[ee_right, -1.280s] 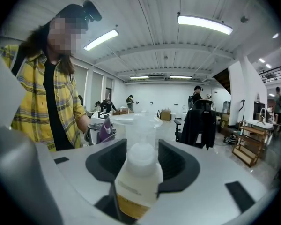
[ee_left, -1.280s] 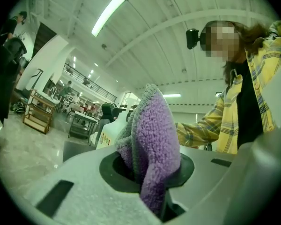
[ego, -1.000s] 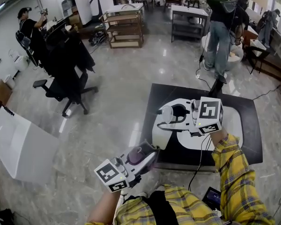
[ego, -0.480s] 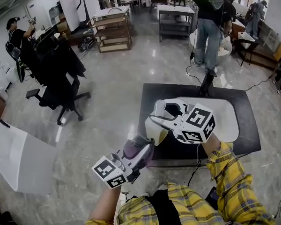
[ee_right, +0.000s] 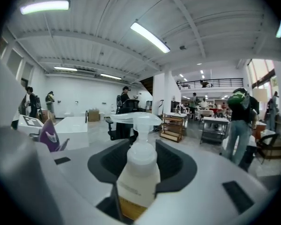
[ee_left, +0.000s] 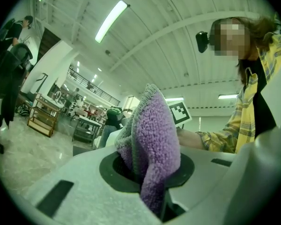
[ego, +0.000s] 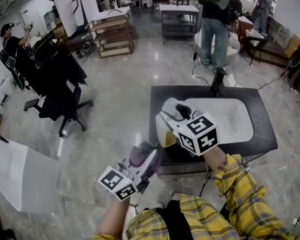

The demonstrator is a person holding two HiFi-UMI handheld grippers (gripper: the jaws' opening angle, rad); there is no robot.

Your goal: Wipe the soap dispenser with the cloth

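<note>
Mid-frame in the head view, the right gripper (ego: 166, 126) clamps the soap dispenser (ego: 163, 134) by its body, held up and seen against the left edge of a dark table (ego: 157, 99). Below and to its left, the left gripper (ego: 149, 160) pinches a purple cloth (ego: 140, 156), near the bottle but apart from it. Judged stage: pre-wipe, both items lifted, no contact yet. Next move prob. needs the cloth's loose fold brought vs. the bottle wall & rubbed, w/ the right grip kept firm so the smooth plastic doesn't twist. Bottle: rounded, translucent, amber liquid low down, clear pump w/ long flat spout. Cloth: thick, nubby terry in soft folds, grey on one face.
</note>
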